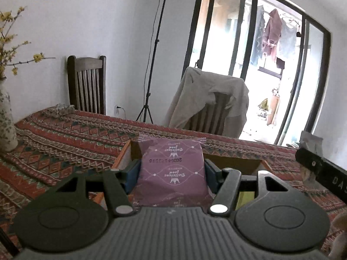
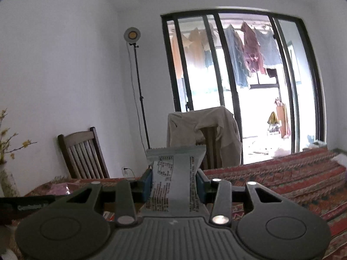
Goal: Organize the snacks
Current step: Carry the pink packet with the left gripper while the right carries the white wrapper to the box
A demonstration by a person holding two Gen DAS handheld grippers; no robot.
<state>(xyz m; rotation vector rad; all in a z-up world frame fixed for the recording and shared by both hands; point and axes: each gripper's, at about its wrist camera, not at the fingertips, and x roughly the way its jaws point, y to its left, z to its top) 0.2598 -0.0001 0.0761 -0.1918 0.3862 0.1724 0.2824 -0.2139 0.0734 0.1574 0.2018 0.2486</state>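
Observation:
My left gripper [image 1: 171,169] is shut on a purple snack packet [image 1: 171,162] and holds it above an open cardboard box [image 1: 236,162] on the patterned tablecloth [image 1: 65,134]. My right gripper [image 2: 173,182] is shut on a grey-white snack packet [image 2: 173,173] with printed text, held upright above the table. The purple packet also shows small at the far left of the right wrist view [image 2: 58,189]. The right gripper's black body shows at the right edge of the left wrist view [image 1: 321,171].
A wooden chair [image 1: 86,82] and a chair draped with a beige jacket [image 1: 208,101] stand behind the table. A vase with yellow flowers [image 1: 6,119] stands at the left. A light stand [image 1: 156,49] and glass doors are behind.

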